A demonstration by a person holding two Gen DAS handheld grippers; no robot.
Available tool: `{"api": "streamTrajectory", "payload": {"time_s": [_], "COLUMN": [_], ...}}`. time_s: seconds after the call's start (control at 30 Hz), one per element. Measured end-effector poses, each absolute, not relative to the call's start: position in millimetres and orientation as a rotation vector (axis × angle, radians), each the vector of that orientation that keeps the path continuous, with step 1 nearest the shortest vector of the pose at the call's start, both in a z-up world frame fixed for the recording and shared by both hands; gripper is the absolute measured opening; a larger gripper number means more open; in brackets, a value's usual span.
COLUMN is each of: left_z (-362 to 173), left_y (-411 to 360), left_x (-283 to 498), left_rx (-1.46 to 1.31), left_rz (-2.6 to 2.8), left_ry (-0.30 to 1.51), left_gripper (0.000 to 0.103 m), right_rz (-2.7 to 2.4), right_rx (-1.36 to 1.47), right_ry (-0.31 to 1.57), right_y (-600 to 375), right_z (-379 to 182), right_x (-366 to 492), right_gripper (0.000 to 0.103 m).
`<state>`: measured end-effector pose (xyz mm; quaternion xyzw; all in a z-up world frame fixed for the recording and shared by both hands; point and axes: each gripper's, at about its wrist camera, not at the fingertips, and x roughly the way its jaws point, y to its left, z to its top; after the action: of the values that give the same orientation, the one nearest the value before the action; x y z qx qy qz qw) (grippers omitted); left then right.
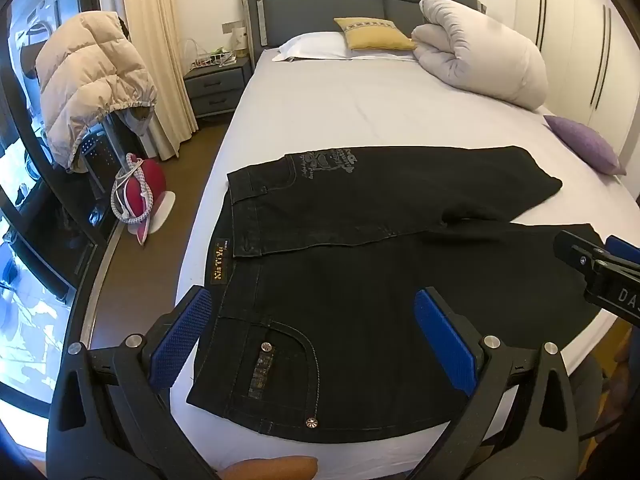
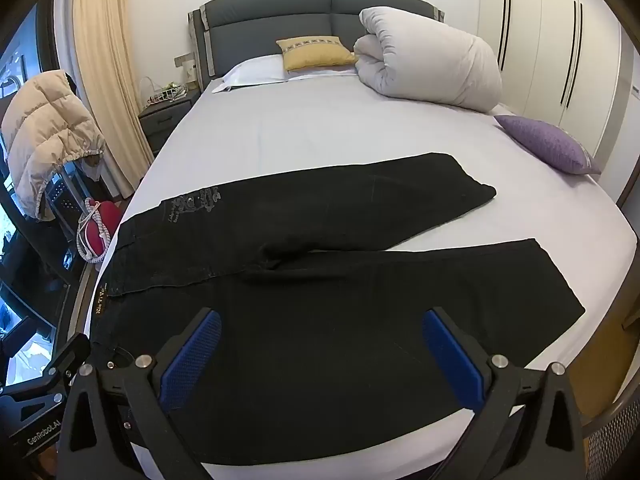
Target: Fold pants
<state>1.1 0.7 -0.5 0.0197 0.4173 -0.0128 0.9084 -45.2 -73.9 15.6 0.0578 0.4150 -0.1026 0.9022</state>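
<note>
Black jeans (image 1: 360, 272) lie spread on the bed's pale sheet (image 1: 340, 112), waist to the left and the two legs fanning out in a V to the right. My left gripper (image 1: 316, 316) hovers open over the near waist and front pocket, with nothing between its blue pads. Part of my right gripper (image 1: 600, 264) shows at the right edge of that view. In the right wrist view, my right gripper (image 2: 320, 336) stands open above the near leg of the jeans (image 2: 340, 280). The left gripper's body (image 2: 60, 364) is at the lower left.
At the head of the bed lie a rolled white duvet (image 1: 480, 52), a yellow cushion (image 1: 372, 34) and a white pillow (image 1: 312, 46). A purple cushion (image 1: 584, 144) sits at the bed's right edge. To the left are a nightstand (image 1: 216, 84), a beige puffer jacket (image 1: 88, 80) and a red iron (image 1: 140, 192).
</note>
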Motion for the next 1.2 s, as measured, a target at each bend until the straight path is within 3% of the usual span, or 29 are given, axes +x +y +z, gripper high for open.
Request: {"api": "streamTrajectory", "payload": {"time_s": [1.2], "left_z": [5.2], "left_y": [7.4], "left_x": [1.6], "left_rx": [0.051], "left_rz": [-0.027], "left_ry": [0.845], "left_gripper": [0.103], "right_rz": [-0.207], "right_rx": [0.091], "right_ry": [0.895], "right_y": [-66.2], "right_z": [4.2], "right_x": [-44.5], "right_gripper": [0.103]}}
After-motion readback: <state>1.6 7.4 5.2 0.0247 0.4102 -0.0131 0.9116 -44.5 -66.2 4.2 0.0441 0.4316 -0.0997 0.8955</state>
